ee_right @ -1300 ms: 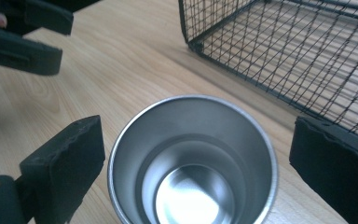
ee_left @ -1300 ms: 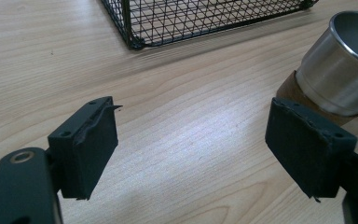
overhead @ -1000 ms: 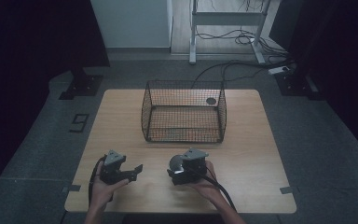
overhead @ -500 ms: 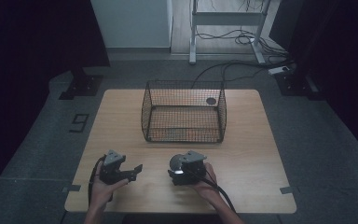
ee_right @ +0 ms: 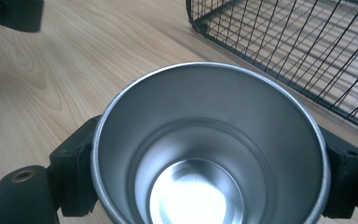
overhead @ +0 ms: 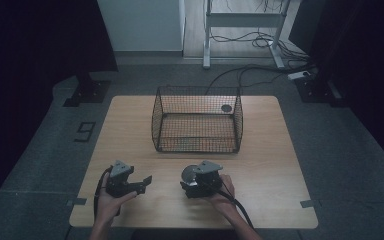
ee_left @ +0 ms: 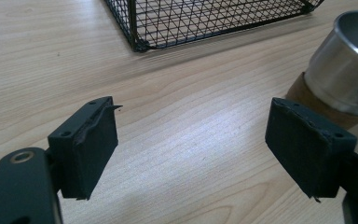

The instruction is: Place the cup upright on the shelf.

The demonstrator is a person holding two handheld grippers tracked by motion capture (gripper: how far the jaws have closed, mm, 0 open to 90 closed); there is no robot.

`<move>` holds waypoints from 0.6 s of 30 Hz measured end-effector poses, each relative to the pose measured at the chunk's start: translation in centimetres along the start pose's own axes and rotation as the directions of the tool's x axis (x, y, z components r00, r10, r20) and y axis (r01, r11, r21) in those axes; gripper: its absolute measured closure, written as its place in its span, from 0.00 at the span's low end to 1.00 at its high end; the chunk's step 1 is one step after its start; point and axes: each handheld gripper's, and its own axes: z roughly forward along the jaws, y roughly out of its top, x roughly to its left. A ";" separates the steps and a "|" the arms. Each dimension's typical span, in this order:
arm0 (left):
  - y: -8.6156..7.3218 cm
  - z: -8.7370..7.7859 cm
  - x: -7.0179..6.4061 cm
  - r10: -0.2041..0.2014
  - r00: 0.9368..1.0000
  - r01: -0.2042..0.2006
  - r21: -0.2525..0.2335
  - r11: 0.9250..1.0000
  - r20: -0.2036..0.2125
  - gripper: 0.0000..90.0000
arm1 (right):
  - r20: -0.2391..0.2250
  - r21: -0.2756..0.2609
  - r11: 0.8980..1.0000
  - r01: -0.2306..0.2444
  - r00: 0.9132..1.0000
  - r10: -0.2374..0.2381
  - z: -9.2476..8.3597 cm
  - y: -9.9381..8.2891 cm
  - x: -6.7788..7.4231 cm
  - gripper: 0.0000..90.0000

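Right gripper view: steel cup (ee_right: 209, 149) upright between the jaws of the right hand-held gripper (ee_right: 209, 168), pads just closed against both its sides. High view: cup (overhead: 190, 173) on the desk (overhead: 280, 165), near the front edge, before the wire basket (overhead: 198, 120). Left hand-held gripper (ee_left: 191, 144) wide open, holding nothing, cup (ee_left: 349, 60) just beside one jaw.

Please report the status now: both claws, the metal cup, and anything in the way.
Right claw just closed on metal cup. Left claw open, empty. Wire basket ahead, path clear.
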 end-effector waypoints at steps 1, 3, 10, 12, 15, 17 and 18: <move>0.0 0.0 0.0 -0.001 1.000 0.001 -0.001 1.000 0.000 0.19 | -0.003 -0.004 1.000 0.002 1.000 -0.002 -0.2 0.1 0.0 0.16; 0.0 0.0 0.0 -0.001 1.000 0.001 0.000 1.000 0.000 0.19 | -0.014 -0.011 1.000 0.008 1.000 -0.008 -0.6 0.4 0.1 0.16; 0.0 -0.1 0.0 -0.004 1.000 0.004 -0.003 1.000 -0.001 0.19 | -0.023 -0.024 1.000 0.012 1.000 -0.012 -1.2 1.0 0.0 0.16; 0.0 -0.1 0.0 -0.004 1.000 0.004 -0.003 1.000 0.000 0.19 | -0.023 -0.027 1.000 0.012 1.000 -0.013 -1.3 1.0 0.0 0.16; 0.1 0.0 -0.2 0.000 1.000 0.000 -0.004 1.000 0.002 0.19 | -0.022 -0.029 0.999 0.018 1.000 -0.019 -1.5 1.3 0.1 0.16; 0.1 0.0 -0.2 0.001 1.000 -0.001 -0.004 1.000 0.003 0.19 | -0.025 -0.030 0.999 0.022 0.999 -0.023 -1.4 1.5 0.2 0.16; 0.1 0.0 -0.2 0.001 1.000 -0.001 -0.003 1.000 0.003 0.19 | -0.025 -0.030 0.999 0.022 0.999 -0.023 -1.4 1.5 0.2 0.16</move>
